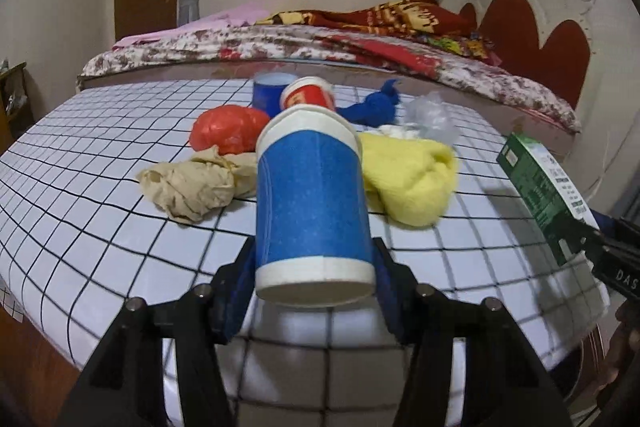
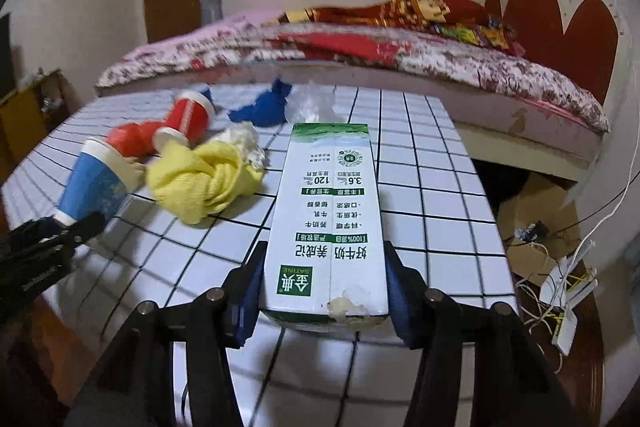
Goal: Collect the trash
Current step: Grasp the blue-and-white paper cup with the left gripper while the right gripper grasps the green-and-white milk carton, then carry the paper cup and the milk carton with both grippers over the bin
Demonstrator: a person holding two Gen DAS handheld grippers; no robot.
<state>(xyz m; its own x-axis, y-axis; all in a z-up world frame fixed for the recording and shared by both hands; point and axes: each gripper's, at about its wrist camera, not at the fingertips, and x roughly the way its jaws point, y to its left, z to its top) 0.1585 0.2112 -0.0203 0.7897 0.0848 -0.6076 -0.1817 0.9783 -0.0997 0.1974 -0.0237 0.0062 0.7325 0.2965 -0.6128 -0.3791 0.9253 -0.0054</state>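
Note:
My left gripper [image 1: 314, 263] is shut on a blue paper cup [image 1: 312, 195] with white bands, held above the checked table [image 1: 120, 251]; the cup also shows in the right wrist view [image 2: 94, 187]. My right gripper [image 2: 324, 279] is shut on a white and green milk carton [image 2: 326, 211], which also shows at the right edge of the left wrist view [image 1: 544, 195]. On the table behind lie a red paper cup [image 2: 188, 119], a second blue cup [image 1: 270, 93], a crumpled brown paper [image 1: 196, 187], an orange bag [image 1: 228, 131], a yellow cloth [image 1: 408, 179], a blue cloth [image 1: 376, 105] and clear plastic [image 1: 430, 117].
A bed [image 1: 320, 47] with patterned covers stands right behind the table. To the right of the table, a cardboard box [image 2: 536, 223] and white cables [image 2: 568, 291] lie on the floor. A wooden cabinet [image 2: 32, 119] stands at the left.

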